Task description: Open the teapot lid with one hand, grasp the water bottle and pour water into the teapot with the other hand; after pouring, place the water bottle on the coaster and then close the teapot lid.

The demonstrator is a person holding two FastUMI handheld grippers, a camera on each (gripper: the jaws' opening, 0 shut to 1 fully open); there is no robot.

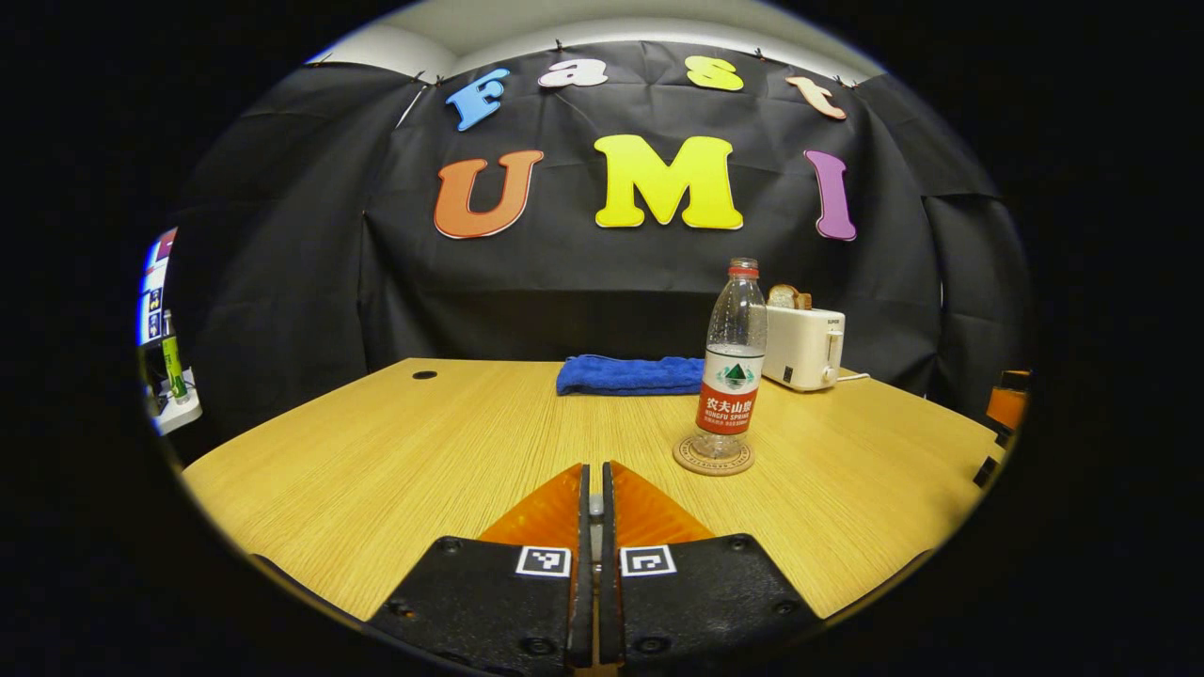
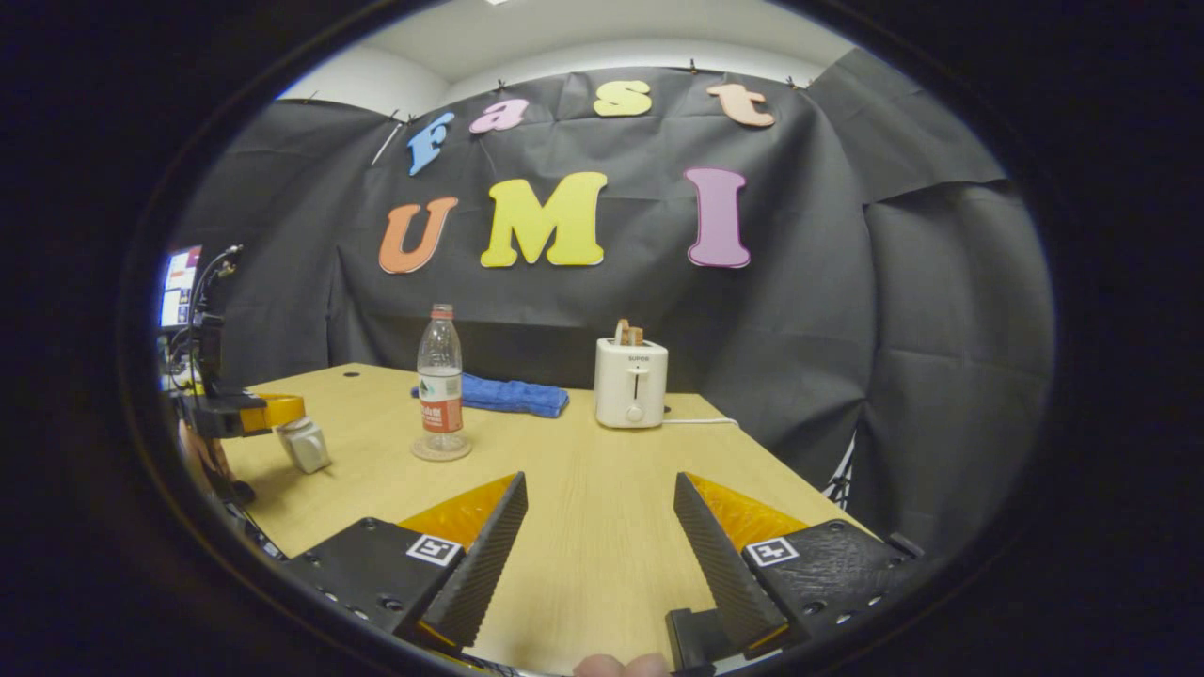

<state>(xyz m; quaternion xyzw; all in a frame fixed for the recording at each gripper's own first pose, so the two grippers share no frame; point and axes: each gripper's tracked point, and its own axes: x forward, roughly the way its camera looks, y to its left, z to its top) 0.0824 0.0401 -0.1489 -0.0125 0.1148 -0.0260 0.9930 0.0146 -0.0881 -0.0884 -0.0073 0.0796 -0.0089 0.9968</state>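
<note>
A clear water bottle (image 1: 732, 362) with a red cap and red label stands upright on a round cork coaster (image 1: 713, 458), ahead and slightly right of my left gripper (image 1: 593, 470). That gripper's fingers are pressed almost together on a thin grey sliver. In the right gripper view the left gripper (image 2: 290, 423) sits at the table's left edge, its tips on top of a small pale teapot (image 2: 305, 446), apparently on its lid. The bottle (image 2: 440, 376) and coaster (image 2: 441, 449) stand just right of it. My right gripper (image 2: 600, 484) hovers open over bare table, holding nothing.
A folded blue cloth (image 1: 628, 374) lies at the back of the wooden table (image 1: 395, 442). A white toaster (image 2: 631, 382) with bread in it stands behind, its cord trailing right. A person's fingertip (image 2: 621, 666) shows at the bottom edge.
</note>
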